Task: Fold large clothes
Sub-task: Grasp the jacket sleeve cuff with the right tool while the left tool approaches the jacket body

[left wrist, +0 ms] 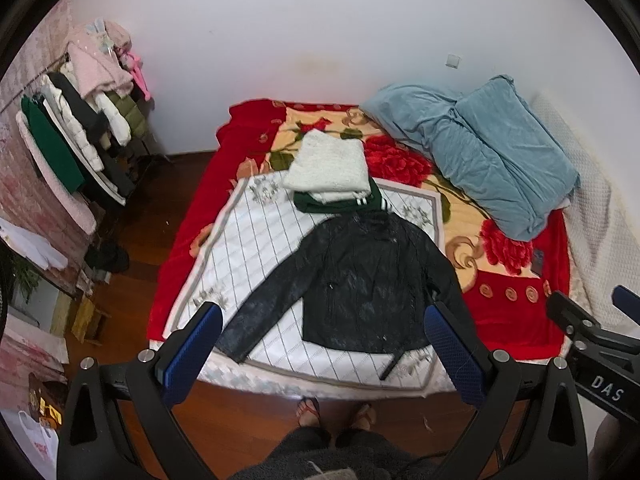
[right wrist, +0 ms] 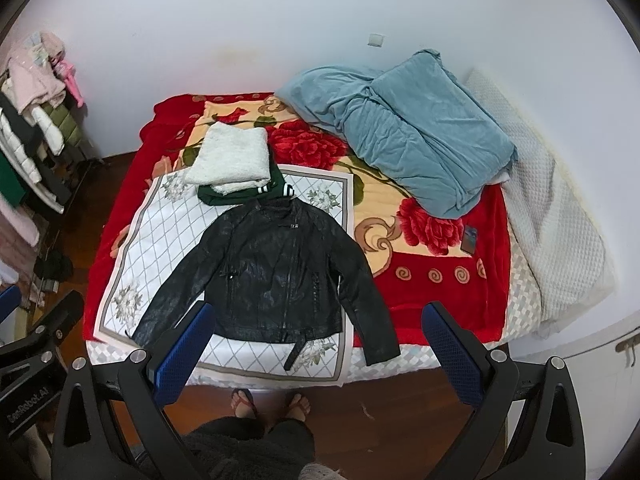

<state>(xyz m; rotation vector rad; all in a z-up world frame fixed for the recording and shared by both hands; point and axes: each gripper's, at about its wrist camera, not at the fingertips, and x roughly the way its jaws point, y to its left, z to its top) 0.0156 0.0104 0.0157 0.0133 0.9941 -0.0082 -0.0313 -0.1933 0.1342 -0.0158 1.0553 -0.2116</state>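
Lying flat and face up on a white quilted mat (right wrist: pixel 132 240), the black leather jacket (right wrist: pixel 276 264) has both sleeves spread outward and its collar toward the far wall. Its left-hand sleeve cuff reaches the mat's near-left edge; the other sleeve runs off the mat onto the red floral blanket (right wrist: pixel 440 296) and ends close to the bed's near edge. A loose belt end hangs below the hem, on the mat's near border. Just beyond the collar sits a stack of folded clothes: a white knit (right wrist: pixel 232 156) on top of a dark green garment (right wrist: pixel 224 196) with striped cuffs, touching the jacket's collar. A crumpled blue duvet (right wrist: pixel 408 136) fills the far right corner, well apart from the jacket, and a phone (right wrist: pixel 469 239) lies on the blanket between them.

The left gripper (left wrist: pixel 324 356) and right gripper (right wrist: pixel 316 356) both hover above the bed's near edge, fingers spread wide and holding nothing. Bare wooden floor (right wrist: pixel 400 412) lies at the foot of the bed, where the person's sandalled feet (right wrist: pixel 272 402) stand.
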